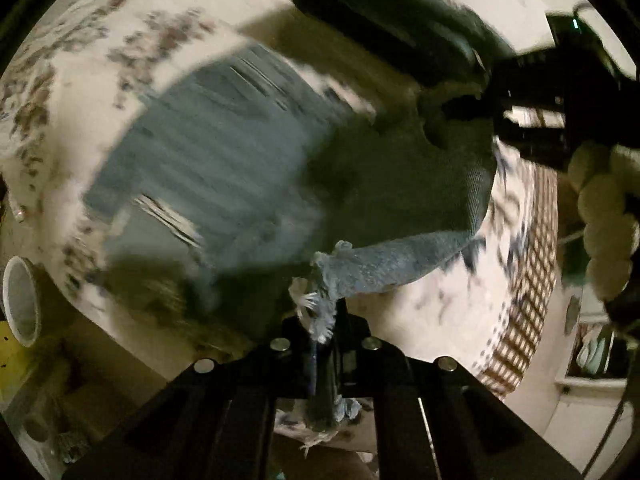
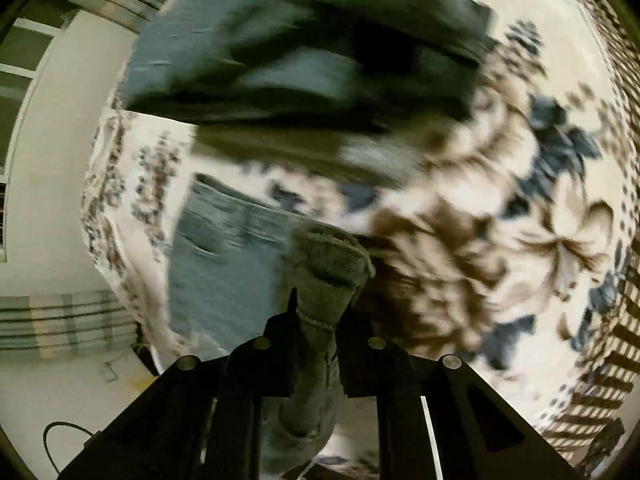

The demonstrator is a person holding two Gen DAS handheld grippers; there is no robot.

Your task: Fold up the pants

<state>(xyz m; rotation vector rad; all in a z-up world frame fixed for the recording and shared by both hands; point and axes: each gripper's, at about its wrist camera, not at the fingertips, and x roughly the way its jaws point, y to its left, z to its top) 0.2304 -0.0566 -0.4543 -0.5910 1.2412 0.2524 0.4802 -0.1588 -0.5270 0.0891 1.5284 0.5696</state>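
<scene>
Blue denim pants [image 1: 224, 152] lie on a floral bedspread [image 1: 92, 36], blurred by motion. My left gripper [image 1: 322, 320] is shut on a frayed hem [image 1: 380, 268] of the pants and holds that leg lifted above the bed. In the right wrist view my right gripper [image 2: 320, 320] is shut on a bunched, stitched edge of the pants [image 2: 326, 268]. More denim [image 2: 304, 40] hangs or lies folded ahead, and a flat part with a pocket [image 2: 224, 248] lies on the bedspread [image 2: 540, 240]. The other gripper [image 1: 540, 92] shows at the upper right of the left wrist view, against the cloth.
A white cup-like object [image 1: 20, 300] sits at the left beyond the bed edge. The person's hand [image 1: 604, 224] shows at the right. A white wall and windows [image 2: 36, 80] stand left of the bed, with a cable [image 2: 60, 436] on the floor.
</scene>
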